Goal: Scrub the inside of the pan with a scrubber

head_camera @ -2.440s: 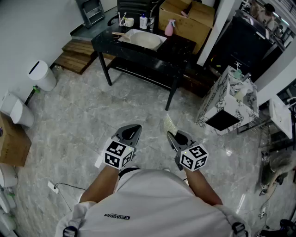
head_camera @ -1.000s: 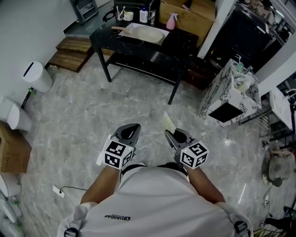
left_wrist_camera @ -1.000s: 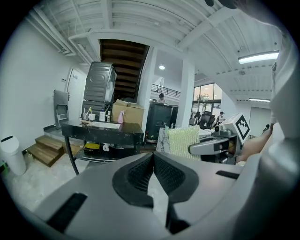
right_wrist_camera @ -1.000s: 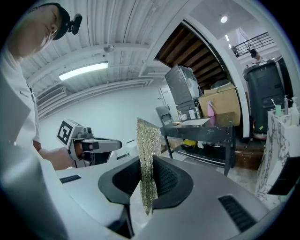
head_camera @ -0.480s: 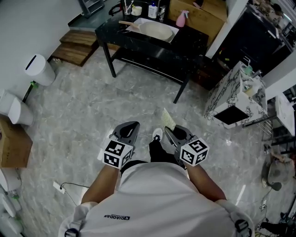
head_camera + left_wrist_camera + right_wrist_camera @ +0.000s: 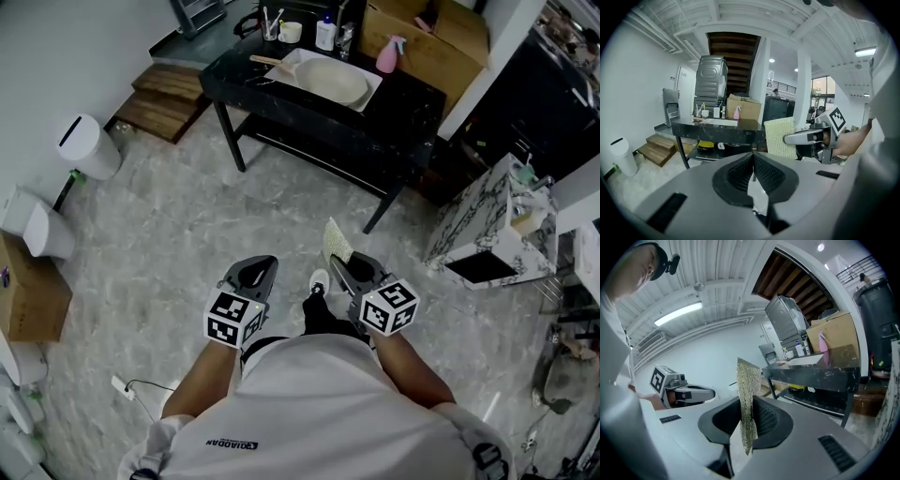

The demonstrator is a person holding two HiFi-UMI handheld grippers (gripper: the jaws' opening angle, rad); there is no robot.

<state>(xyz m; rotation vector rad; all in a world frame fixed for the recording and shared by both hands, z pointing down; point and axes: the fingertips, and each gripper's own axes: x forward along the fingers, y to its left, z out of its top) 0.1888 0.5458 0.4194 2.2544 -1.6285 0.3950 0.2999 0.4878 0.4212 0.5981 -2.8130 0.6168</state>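
A pale pan (image 6: pixel 332 81) with a wooden handle lies on a white tray on the black table (image 6: pixel 412 103), far ahead of me. My right gripper (image 6: pixel 341 267) is shut on a yellow-green mesh scrubber (image 6: pixel 337 242), which stands upright between its pads (image 6: pixel 747 399). My left gripper (image 6: pixel 260 268) is shut with nothing in it; its pads meet (image 6: pixel 753 166). Both are held at waist height over the floor, side by side. In the left gripper view the scrubber (image 6: pixel 780 137) and the right gripper (image 6: pixel 813 137) show to the right.
A pink spray bottle (image 6: pixel 387 54), a soap bottle and a cup of brushes (image 6: pixel 278 28) stand at the table's back. Cardboard boxes (image 6: pixel 441 37) lie behind it. A marbled cabinet (image 6: pixel 497 225) stands to the right, a white bin (image 6: pixel 89 145) and wooden steps (image 6: pixel 169 98) to the left.
The person has walked toward the table, which now lies nearer and more central in the head view. A foot shows between the grippers. Both grippers kept their states.
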